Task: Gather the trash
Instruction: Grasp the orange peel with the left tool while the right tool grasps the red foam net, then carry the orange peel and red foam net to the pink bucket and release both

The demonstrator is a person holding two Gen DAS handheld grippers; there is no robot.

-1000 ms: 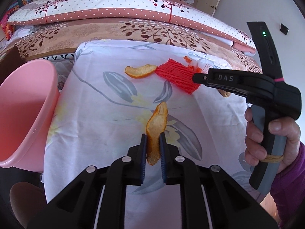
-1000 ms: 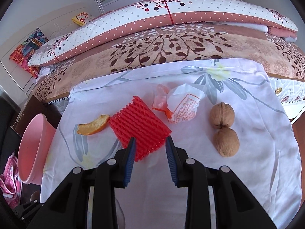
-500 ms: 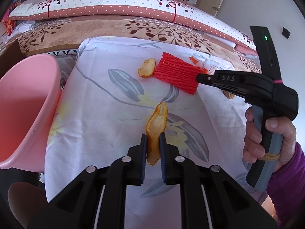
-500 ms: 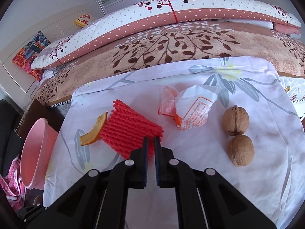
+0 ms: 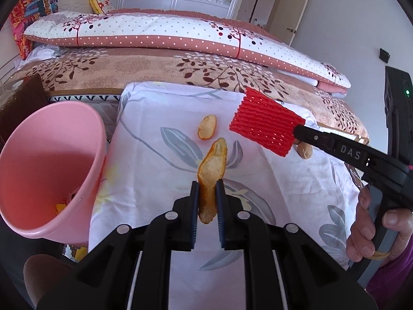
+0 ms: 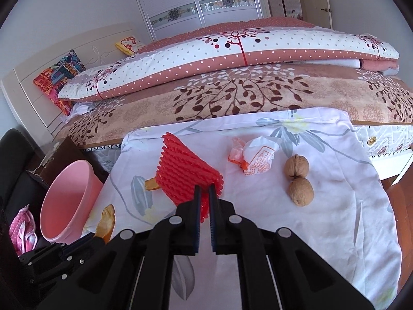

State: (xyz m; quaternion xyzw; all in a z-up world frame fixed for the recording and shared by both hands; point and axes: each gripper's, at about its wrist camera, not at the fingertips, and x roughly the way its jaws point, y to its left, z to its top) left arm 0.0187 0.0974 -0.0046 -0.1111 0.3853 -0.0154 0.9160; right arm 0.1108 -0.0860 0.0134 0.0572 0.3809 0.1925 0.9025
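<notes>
Ahead of me a floral white cloth (image 6: 322,206) covers the table, and two walnuts (image 6: 296,166) sit touching on its right side. Behind it lies the bed under a brown leaf-print blanket (image 6: 232,98), a polka-dot quilt (image 5: 160,32) folded on top, and a colourful cushion (image 6: 60,71) against the headboard.

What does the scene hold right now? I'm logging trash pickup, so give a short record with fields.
left hand-held gripper: shut on orange peel
right hand-held gripper: shut on red foam net, lifted off the cloth
bin: pink bin at table's left edge
still on cloth: second peel, wrapper, two walnuts
</notes>
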